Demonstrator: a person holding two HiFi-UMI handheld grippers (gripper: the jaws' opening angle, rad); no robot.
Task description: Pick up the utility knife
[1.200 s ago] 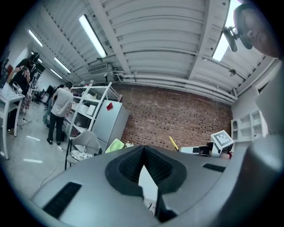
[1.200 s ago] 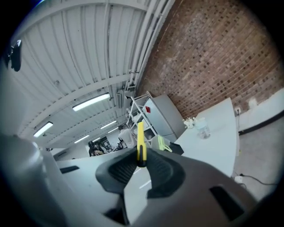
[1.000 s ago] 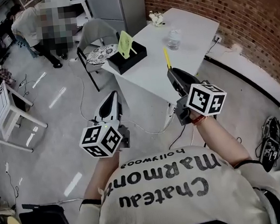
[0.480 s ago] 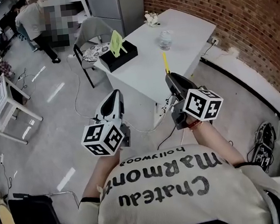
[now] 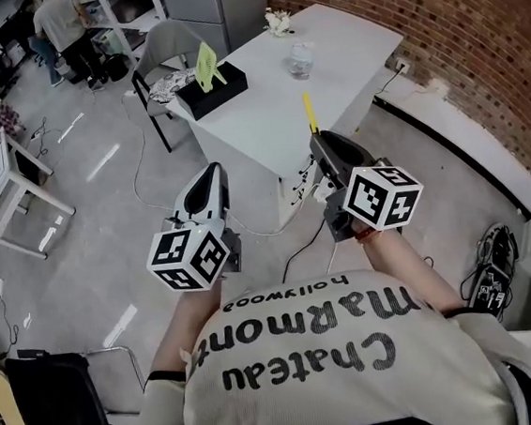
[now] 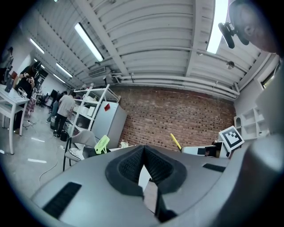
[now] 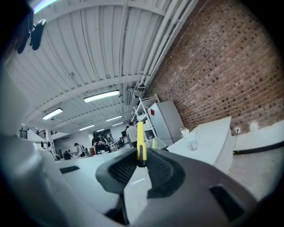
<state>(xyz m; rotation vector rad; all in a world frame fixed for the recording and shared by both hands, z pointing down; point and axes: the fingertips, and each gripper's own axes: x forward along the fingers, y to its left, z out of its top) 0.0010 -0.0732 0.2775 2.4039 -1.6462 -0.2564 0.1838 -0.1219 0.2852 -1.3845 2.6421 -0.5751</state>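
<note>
A slim yellow utility knife sticks forward out of my right gripper, clamped between the jaws; in the right gripper view the utility knife stands upright between the black pads. My right gripper is held level in the air, short of the white table. My left gripper hovers to its left over the floor, jaws shut with nothing between them; in the left gripper view its pads meet at the tips.
On the white table stand a black box with a yellow-green clip, a glass and a small white ornament. A grey chair stands behind it. Brick wall on the right, cables on the floor, people at the far left.
The table and chair have slid toward the top of the head view as the view shifted. Both grippers keep their pose and the knife stays clamped.
</note>
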